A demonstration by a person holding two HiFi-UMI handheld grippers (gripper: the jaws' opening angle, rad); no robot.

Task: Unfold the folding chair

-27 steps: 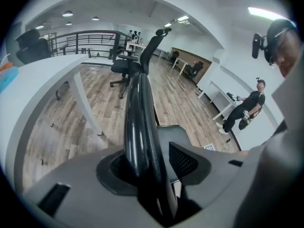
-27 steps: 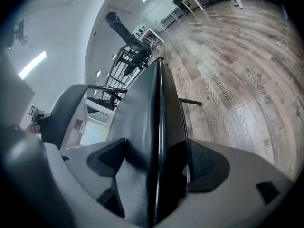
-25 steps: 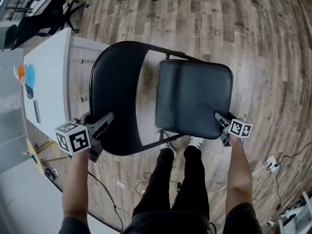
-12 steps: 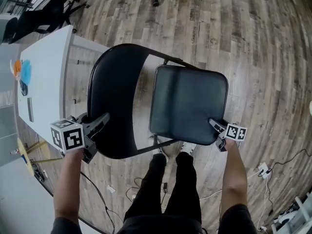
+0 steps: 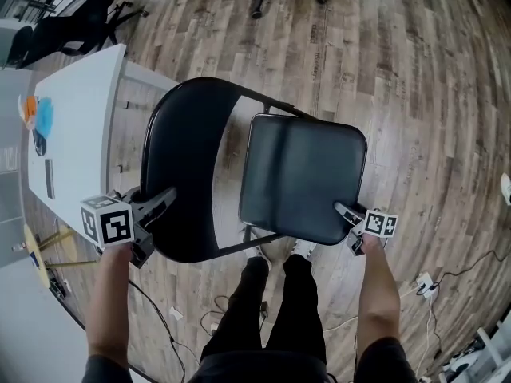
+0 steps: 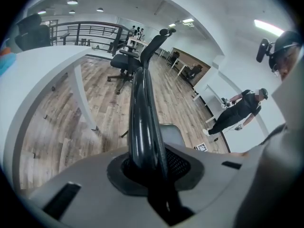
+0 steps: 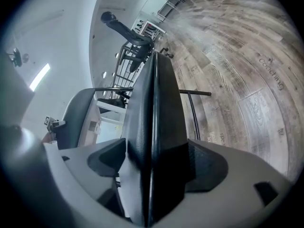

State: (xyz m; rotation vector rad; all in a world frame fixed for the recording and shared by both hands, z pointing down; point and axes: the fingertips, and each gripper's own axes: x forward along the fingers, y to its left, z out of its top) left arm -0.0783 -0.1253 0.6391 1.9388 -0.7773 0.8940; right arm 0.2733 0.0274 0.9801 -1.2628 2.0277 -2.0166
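Head view has the chair point(image 5: 192, 134) standing on the wood floor point(image 5: 415, 70) right in front of me, and I've got a tool on each half of it. My left tool point(image 5: 162, 203) has just been closing, and its jaws now pinch the near rim of the back point(image 6: 142, 103); in the left gripper view that black tube runs straight out between them. My right tool point(image 5: 344, 212) is clamped narrow on the near corner of the seat point(image 5: 303, 174), and the right gripper view shows the seat's edge sandwiched tight between its jaws. A white surface point(image 5: 76, 126) sits off beyond my left tool, close to the back's far side.

As I read it, this is the spreading step. Both grips are set, the seat lies apart from the back with a strip of floor showing between them, and the chair looks only part open. Whether the legs have spread I cannot tell, since they're hidden under the seat.

Next I'd brace the back with my left tool and press the seat away from it with my right until it settles flat. My shoes point(image 5: 289, 250) sit just below the right tool, so I'd keep the frame clear of them.
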